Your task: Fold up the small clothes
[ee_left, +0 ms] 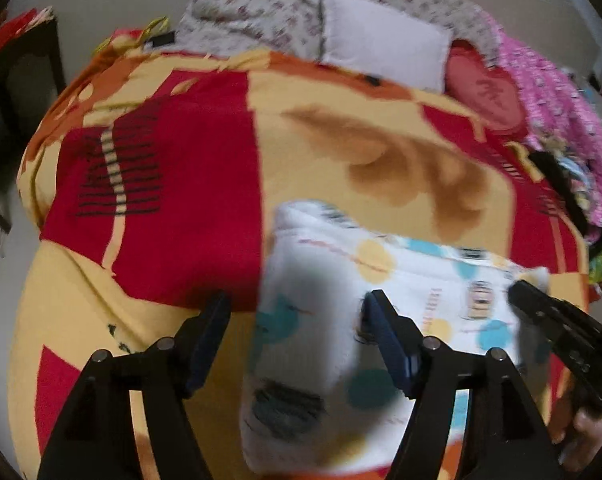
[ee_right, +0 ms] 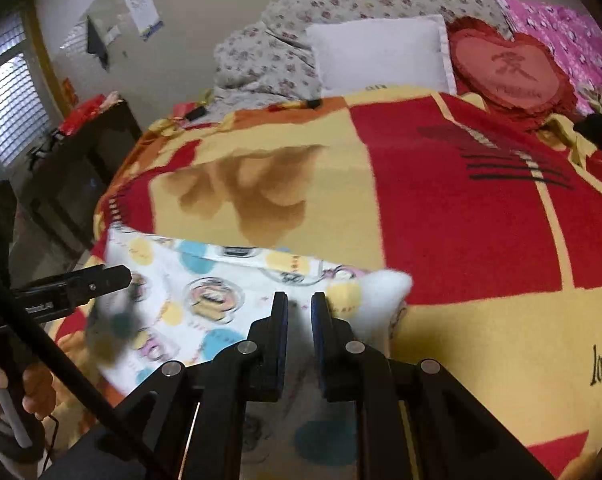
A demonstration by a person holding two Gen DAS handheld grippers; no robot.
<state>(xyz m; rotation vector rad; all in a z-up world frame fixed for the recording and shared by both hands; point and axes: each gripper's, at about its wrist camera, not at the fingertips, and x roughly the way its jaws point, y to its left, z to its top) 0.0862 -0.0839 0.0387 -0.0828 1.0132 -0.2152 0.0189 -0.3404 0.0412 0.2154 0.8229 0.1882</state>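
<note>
A small white garment (ee_left: 321, 320) with yellow and blue dots and cartoon prints lies on the red and yellow blanket (ee_left: 173, 208); it also shows in the right wrist view (ee_right: 205, 288). My left gripper (ee_left: 297, 304) is open, its jaws wide apart over the garment's left part. My right gripper (ee_right: 299, 300) is shut on the garment's near edge, cloth pinched between its fingers. The right gripper also shows at the left wrist view's right edge (ee_left: 529, 296). The left gripper shows in the right wrist view (ee_right: 113, 276), at the garment's left edge, which is blurred there.
A white pillow (ee_right: 381, 56), a red heart cushion (ee_right: 509, 68), a floral quilt (ee_right: 285, 44) and pink bedding (ee_right: 569, 16) lie at the bed's far end. A dark table (ee_right: 85, 160) stands left of the bed, under a window (ee_right: 9, 108).
</note>
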